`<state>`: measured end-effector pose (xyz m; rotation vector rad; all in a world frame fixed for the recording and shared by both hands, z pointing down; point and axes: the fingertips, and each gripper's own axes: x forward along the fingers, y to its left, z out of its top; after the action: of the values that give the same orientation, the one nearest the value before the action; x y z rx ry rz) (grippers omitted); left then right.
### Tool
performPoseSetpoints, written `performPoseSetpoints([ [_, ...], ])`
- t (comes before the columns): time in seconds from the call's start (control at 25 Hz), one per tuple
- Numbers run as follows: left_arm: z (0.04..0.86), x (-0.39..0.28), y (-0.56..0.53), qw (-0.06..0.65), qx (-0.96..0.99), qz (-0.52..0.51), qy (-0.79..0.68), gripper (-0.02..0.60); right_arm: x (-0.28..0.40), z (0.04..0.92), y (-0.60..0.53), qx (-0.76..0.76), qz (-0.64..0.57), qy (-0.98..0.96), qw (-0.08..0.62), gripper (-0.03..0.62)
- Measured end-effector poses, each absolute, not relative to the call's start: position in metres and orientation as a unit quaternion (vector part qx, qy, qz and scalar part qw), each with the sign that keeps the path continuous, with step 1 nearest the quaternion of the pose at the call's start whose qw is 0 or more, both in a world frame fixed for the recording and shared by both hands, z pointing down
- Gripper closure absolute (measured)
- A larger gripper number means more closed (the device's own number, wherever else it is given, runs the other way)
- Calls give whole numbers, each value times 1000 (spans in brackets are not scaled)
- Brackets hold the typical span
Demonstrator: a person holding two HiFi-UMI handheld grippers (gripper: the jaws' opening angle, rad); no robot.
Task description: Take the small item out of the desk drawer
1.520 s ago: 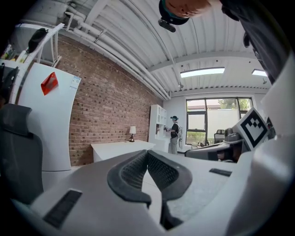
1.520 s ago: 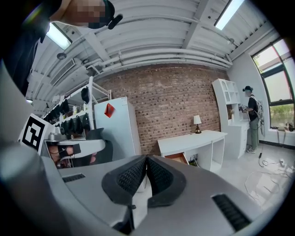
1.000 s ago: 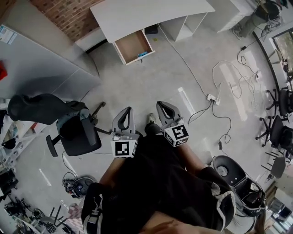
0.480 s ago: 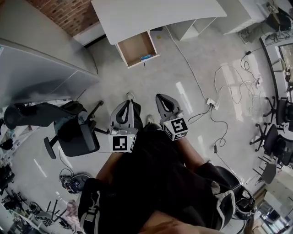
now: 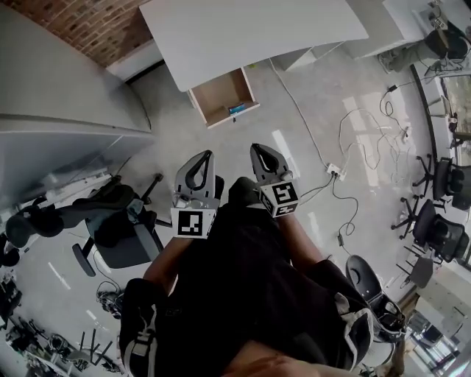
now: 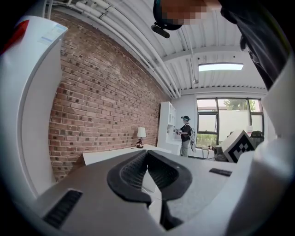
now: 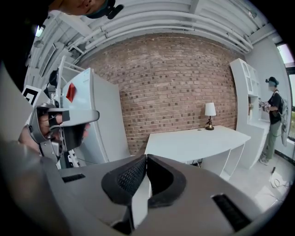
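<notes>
Room: open office with a grey floor [image 5: 221, 154], a brick wall [image 5: 66, 18] at the far left, and a white surface [image 5: 250, 29] standing against it. Loose cables and a power strip [image 5: 335, 169] lay on the floor to the right. An office chair [image 5: 118, 235] stood near left.

The drawer [image 5: 221, 96] under the surface's near edge was pulled out, its wooden bottom exposed. A small blue item [image 5: 237, 109] lay inside, in the near right corner close to the drawer front. Nothing else could be made out in there.

Left hand-held gripper [image 5: 199, 168]: jaws closed together, nothing between them. Right hand-held gripper [image 5: 265, 162]: likewise closed and empty. Both were carried side by side at waist level, pointing toward the drawer but well apart from it. The person's feet were out on the open floor.

Judgement: approach stage, grasp not yet begun. Closed jaws suit carrying. One pair would need to part before reaching the item. The right side lines up more nearly with the item's corner, so it looks the likelier picker. The open drawer needs no pulling first.
</notes>
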<state>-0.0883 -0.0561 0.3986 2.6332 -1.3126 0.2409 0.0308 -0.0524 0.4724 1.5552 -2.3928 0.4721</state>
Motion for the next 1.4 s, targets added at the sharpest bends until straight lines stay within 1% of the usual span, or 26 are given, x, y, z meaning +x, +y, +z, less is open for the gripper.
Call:
performPoseSetpoints([
  [0.32, 423, -96, -108, 119, 889, 93, -433, 572, 27, 522, -113, 531, 188, -810, 165, 566],
  [0.72, 465, -66, -178, 130, 883, 116, -435, 572, 49, 614, -187, 514, 232, -800, 205, 559],
  [0.76, 471, -60, -186, 133, 883, 120, -434, 572, 52, 626, -195, 512, 241, -797, 209, 548],
  [0.8, 476, -56, -194, 134, 883, 125, -433, 572, 54, 638, -202, 509, 252, -795, 214, 523],
  [0.92, 492, -46, -216, 138, 882, 138, -430, 572, 61, 677, -219, 499, 278, -785, 240, 429],
  [1.0, 505, -43, -230, 144, 878, 149, -432, 572, 65, 702, -230, 491, 290, -780, 259, 386],
  [1.08, 518, -41, -247, 144, 875, 152, -437, 572, 67, 730, -240, 482, 308, -774, 273, 360],
  [1.12, 523, -41, -254, 142, 873, 153, -440, 572, 67, 746, -243, 475, 320, -770, 281, 331],
  [1.2, 534, -40, -266, 146, 869, 157, -446, 572, 67, 780, -248, 461, 345, -762, 298, 298],
  [1.4, 554, -39, -289, 147, 861, 151, -462, 572, 66, 859, -258, 443, 382, -738, 336, 254],
])
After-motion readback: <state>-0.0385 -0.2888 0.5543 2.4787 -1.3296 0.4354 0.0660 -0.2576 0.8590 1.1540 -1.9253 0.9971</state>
